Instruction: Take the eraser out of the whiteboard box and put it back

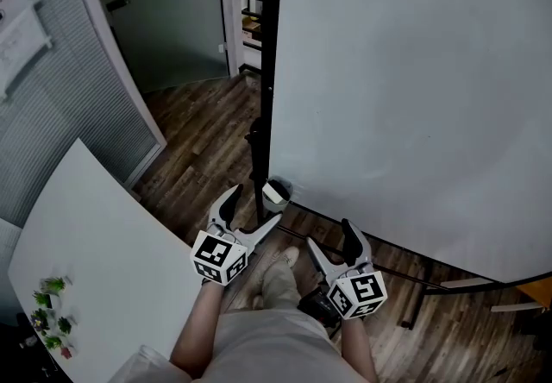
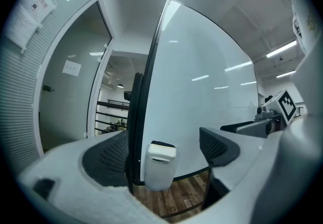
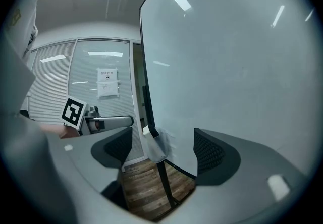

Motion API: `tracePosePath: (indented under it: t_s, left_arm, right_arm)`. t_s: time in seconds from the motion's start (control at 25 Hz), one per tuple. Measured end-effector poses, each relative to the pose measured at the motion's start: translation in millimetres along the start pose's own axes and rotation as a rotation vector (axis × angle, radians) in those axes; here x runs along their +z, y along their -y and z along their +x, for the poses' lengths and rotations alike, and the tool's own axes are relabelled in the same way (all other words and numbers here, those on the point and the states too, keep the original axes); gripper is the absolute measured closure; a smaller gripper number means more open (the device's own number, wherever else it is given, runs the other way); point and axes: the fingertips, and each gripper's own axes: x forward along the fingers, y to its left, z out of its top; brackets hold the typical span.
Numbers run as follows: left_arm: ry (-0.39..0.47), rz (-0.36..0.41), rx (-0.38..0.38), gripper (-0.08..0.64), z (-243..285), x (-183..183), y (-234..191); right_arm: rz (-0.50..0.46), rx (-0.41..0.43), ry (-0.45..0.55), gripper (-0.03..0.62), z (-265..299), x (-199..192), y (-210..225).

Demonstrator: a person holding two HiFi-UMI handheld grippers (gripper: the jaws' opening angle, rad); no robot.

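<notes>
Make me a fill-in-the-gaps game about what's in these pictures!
The box hangs at the bottom edge of the ___. The jaws of the left gripper and the right gripper are both ___, with nothing held. The floor is made of ___.
Missing words: whiteboard; open; wood.

The whiteboard (image 1: 414, 97) is shown smooth and glossy, with lamp streaks mirrored in it, and is edged by a black frame (image 1: 269, 71) that looks like matt metal. The box (image 2: 160, 165) is seen as smooth white plastic, the floor (image 1: 203, 140) as grained wood planks. The left gripper (image 2: 166, 151) is made of matt grey plastic, with dark ribbed pads (image 2: 112, 156).
</notes>
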Motion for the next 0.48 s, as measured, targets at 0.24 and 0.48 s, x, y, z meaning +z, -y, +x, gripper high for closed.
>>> tracePosePath:
  t_s: [0.24, 0.48]
  left_arm:
    - [-0.023, 0.008, -0.026, 0.132, 19.3, -6.5, 0.4]
    - [-0.048, 0.016, -0.025, 0.141, 27.7, -13.7, -2.2]
  right_arm:
    - [0.011, -0.002, 0.004, 0.218, 6.5, -1.5, 8.7]
    - [0.017, 0.002, -0.008, 0.221, 11.5, -3.8, 14.6]
